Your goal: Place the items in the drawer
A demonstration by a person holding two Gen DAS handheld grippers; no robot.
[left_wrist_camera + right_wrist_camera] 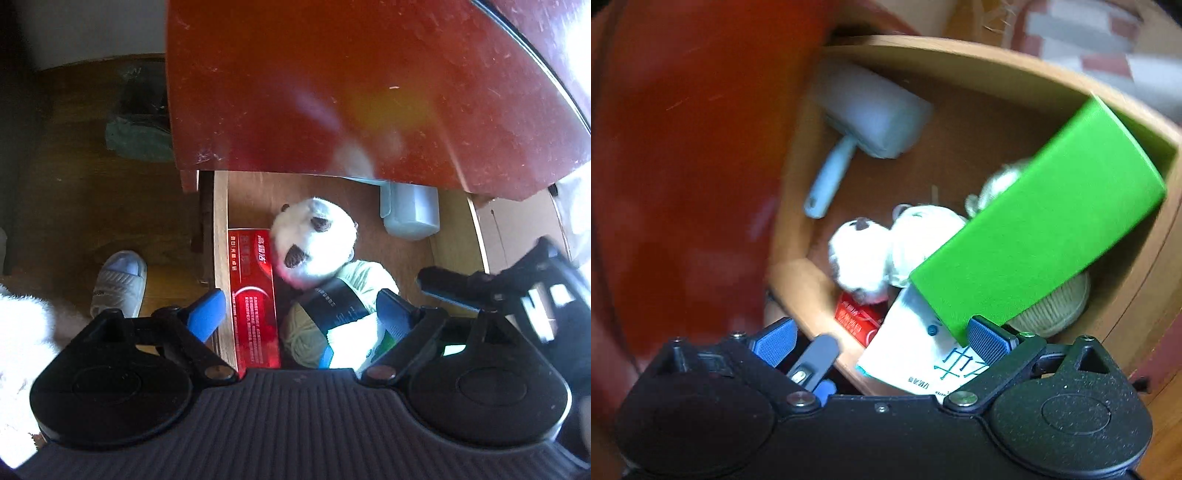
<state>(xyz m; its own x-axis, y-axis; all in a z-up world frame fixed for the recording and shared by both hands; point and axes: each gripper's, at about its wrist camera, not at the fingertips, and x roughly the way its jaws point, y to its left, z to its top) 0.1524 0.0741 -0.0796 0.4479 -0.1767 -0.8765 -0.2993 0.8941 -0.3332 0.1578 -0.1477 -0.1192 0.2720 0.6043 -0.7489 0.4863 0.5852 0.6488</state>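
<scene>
The wooden drawer (220,221) (997,66) stands pulled out under a red-brown tabletop (332,92). It holds a white plush panda (314,240) (860,254), a red toothpaste box (253,299) (855,319), a pale green yarn ball (306,332) (1056,306), a pale blue lint roller (410,212) (871,114) and a green-and-white box (1034,236) that leans tilted over the yarn. My left gripper (299,312) is open above the drawer's near edge. My right gripper (882,338) is open just above the box's white end, not gripping it.
My right gripper's black body (517,288) shows at the right of the left wrist view. A white shoe (120,282) and a green cloth (138,138) are on the wooden floor to the left of the table.
</scene>
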